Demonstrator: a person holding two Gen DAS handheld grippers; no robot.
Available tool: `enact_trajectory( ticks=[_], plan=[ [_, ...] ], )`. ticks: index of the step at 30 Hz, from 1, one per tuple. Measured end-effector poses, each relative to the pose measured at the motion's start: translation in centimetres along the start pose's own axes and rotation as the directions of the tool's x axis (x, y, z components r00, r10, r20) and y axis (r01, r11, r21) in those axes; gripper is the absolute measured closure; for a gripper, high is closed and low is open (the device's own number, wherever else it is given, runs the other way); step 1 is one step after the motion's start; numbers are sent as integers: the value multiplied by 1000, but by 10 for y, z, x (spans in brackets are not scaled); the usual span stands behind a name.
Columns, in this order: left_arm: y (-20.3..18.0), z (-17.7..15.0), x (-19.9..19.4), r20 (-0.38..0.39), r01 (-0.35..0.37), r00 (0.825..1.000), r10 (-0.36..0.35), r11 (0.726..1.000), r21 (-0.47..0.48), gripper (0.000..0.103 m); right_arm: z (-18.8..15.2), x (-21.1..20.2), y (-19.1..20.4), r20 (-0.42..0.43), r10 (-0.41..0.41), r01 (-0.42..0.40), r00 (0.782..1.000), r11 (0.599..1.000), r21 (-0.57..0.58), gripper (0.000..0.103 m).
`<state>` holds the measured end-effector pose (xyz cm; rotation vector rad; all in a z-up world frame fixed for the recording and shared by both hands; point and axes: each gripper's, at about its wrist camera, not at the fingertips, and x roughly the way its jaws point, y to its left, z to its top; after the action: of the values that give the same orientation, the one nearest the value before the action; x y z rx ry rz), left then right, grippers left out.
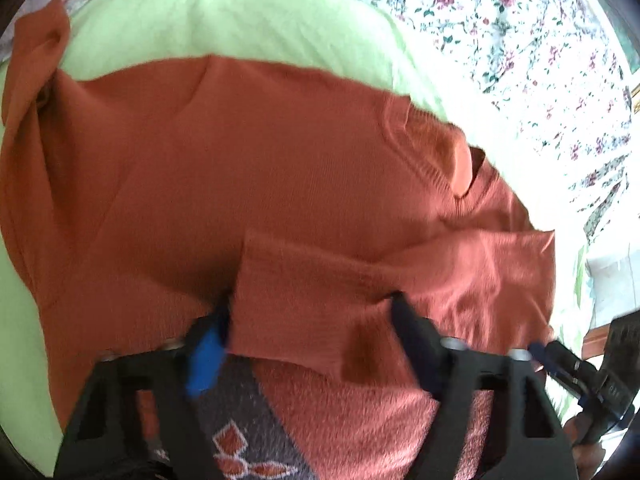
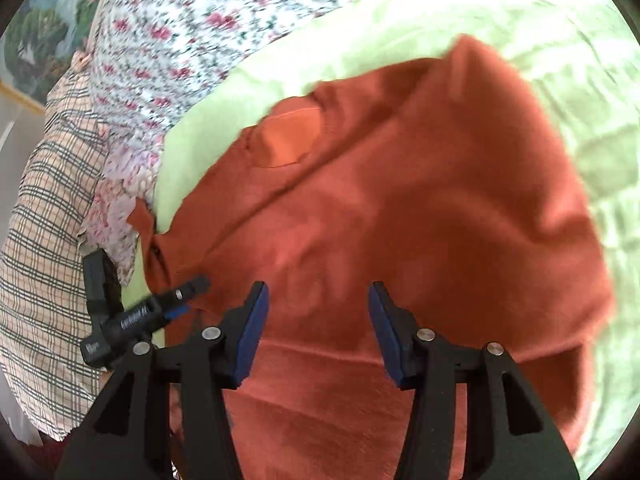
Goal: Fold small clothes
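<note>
An orange sweater [image 1: 224, 168] lies spread on the green sheet [image 1: 224, 16] over the bed, one sleeve [image 1: 360, 292] folded across its body. The left tongs [image 1: 310, 312] straddle that sleeve, half open; whether they pinch is unclear. The right tongs [image 2: 318, 312] hover half open, empty. The sleeve fold is likely under way; next, the other side.
</note>
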<state>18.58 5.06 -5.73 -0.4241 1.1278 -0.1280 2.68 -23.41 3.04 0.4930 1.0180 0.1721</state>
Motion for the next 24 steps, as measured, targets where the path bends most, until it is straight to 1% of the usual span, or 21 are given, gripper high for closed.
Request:
enact_trajectory(
  ticks=[1, 2, 3, 4, 5, 6, 7, 8, 9, 10, 12, 14, 16, 18, 20, 24],
  plan=[
    [1, 2, -2, 4, 19, 1000, -19, 1000, -2, 76, -2, -4, -5, 2, -10, 10, 1000, 1000, 9, 50],
    [1, 6, -4, 3, 43, 999, -43, 999, -5, 89, -3, -6, -7, 4, -16, 16, 1000, 1000, 14, 50],
    [0, 9, -9, 14, 59, 998, -59, 998, -1, 92, -4, -9, -10, 8, -22, 22, 1000, 1000, 18, 50],
    [-2, 12, -20, 46, 65, 997, -65, 998, 7, 92, -4, -12, -12, 12, -28, 28, 1000, 999, 22, 50],
    [-4, 14, -35, 96, 76, 992, -77, 997, 18, 92, -4, -16, -14, 16, -32, 31, 999, 999, 24, 50],
    [-3, 14, -44, 124, 72, 989, -75, 997, 25, 92, -3, -19, -15, 23, -37, 37, 999, 999, 24, 50],
    [-1, 13, -51, 151, 53, 987, -58, 998, 36, 92, -2, -24, -16, 34, -45, 45, 998, 999, 25, 50],
    [3, 13, -52, 159, 23, 987, -30, 999, 46, 92, -1, -29, -18, 49, -53, 51, 997, 998, 26, 50],
    [8, 13, -47, 145, -3, 989, -4, 999, 50, 92, 0, -33, -21, 63, -59, 58, 996, 998, 27, 50],
    [16, 13, -38, 111, -20, 994, 15, 999, 42, 92, 2, -39, -24, 86, -74, 72, 994, 997, 30, 50],
    [23, 14, -29, 82, -21, 996, 19, 999, 24, 92, 5, -46, -31, 111, -103, 100, 989, 995, 32, 50],
    [17, 16, -27, 91, -43, 995, 38, 998, 46, 92, 12, -48, -39, 117, -137, 134, 984, 990, 34, 50],
    [12, 20, -31, 122, -82, 990, 73, 994, 68, 92, 20, -49, -47, 129, -184, 181, 974, 983, 34, 50],
    [14, 22, -32, 133, -100, 987, 91, 993, 63, 92, 30, -46, -55, 130, -223, 221, 966, 975, 30, 50],
    [20, 27, -29, 120, -115, 987, 109, 992, 43, 92, 43, -40, -64, 116, -266, 263, 957, 964, 39, 50],
    [26, 23, -27, 107, -129, 986, 126, 991, 27, 92, 57, -26, -79, 92, -275, 271, 957, 961, 57, 50]
  ],
)
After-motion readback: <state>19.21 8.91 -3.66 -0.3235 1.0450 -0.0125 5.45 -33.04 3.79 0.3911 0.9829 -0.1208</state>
